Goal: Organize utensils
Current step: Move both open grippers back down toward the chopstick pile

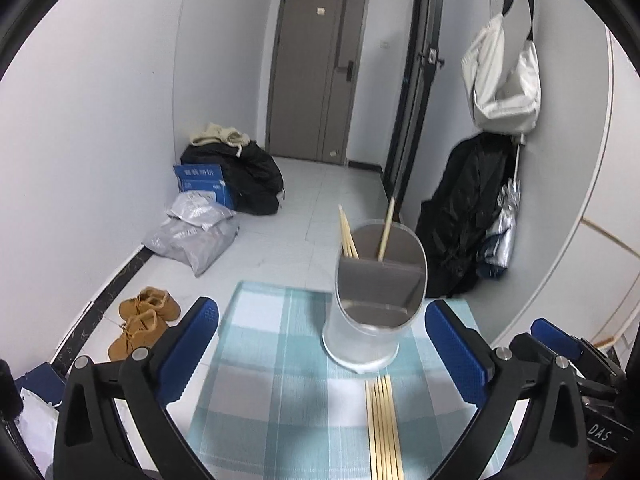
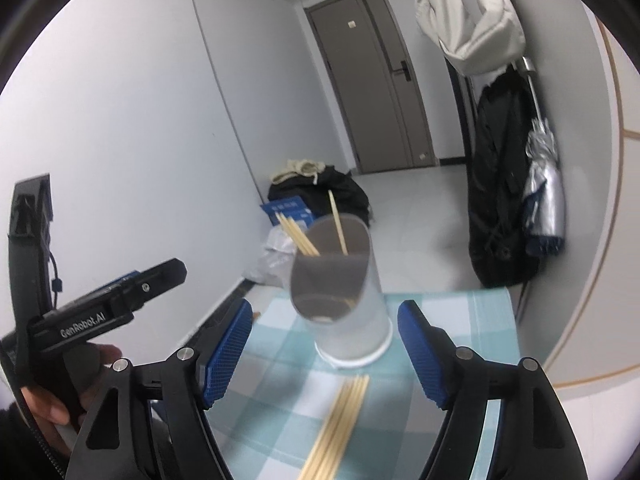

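A translucent round utensil holder (image 1: 370, 320) with grey dividers stands on a blue checked tablecloth (image 1: 272, 364); several wooden chopsticks (image 1: 347, 236) lean in its far compartments. More chopsticks (image 1: 384, 428) lie side by side on the cloth just in front of it. My left gripper (image 1: 320, 344) is open, its blue pads wide apart on either side of the holder's near side, nothing between them. In the right wrist view the holder (image 2: 344, 300) and the loose chopsticks (image 2: 340, 424) lie ahead of my right gripper (image 2: 324, 352), which is open and empty.
The table ends just beyond the holder (image 1: 280, 288). On the floor to the left are brown shoes (image 1: 144, 320), grey bags (image 1: 192, 236) and a black bag (image 1: 244, 176). A dark coat (image 1: 464, 216) hangs at the right. A hand (image 2: 60, 396) holds the other gripper's handle.
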`<state>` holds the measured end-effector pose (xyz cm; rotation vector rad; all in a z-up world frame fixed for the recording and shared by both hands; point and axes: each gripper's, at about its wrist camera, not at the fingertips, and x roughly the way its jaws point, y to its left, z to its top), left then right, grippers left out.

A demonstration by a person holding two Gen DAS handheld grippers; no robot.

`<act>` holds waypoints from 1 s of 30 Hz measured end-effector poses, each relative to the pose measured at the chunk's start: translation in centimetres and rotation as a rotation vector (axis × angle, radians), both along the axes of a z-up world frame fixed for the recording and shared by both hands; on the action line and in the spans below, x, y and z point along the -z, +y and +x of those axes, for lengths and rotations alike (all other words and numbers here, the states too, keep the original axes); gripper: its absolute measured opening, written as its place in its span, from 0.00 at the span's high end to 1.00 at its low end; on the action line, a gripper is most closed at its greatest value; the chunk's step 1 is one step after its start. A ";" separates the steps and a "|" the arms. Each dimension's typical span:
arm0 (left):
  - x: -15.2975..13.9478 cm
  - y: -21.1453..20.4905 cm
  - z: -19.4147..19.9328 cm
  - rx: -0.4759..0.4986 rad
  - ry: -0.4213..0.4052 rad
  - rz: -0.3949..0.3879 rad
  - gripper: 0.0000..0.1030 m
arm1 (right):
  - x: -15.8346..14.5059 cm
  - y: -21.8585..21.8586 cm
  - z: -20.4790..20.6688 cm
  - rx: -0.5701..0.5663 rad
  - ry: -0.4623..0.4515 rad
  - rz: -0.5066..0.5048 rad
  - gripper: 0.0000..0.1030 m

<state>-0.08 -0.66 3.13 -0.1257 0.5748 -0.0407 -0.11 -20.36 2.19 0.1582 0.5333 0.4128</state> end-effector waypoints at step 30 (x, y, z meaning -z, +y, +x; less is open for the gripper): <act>6.9 1.9 3.7 -0.081 0.169 -0.040 0.01 | 12.0 1.4 3.5 -0.006 0.376 -0.176 0.25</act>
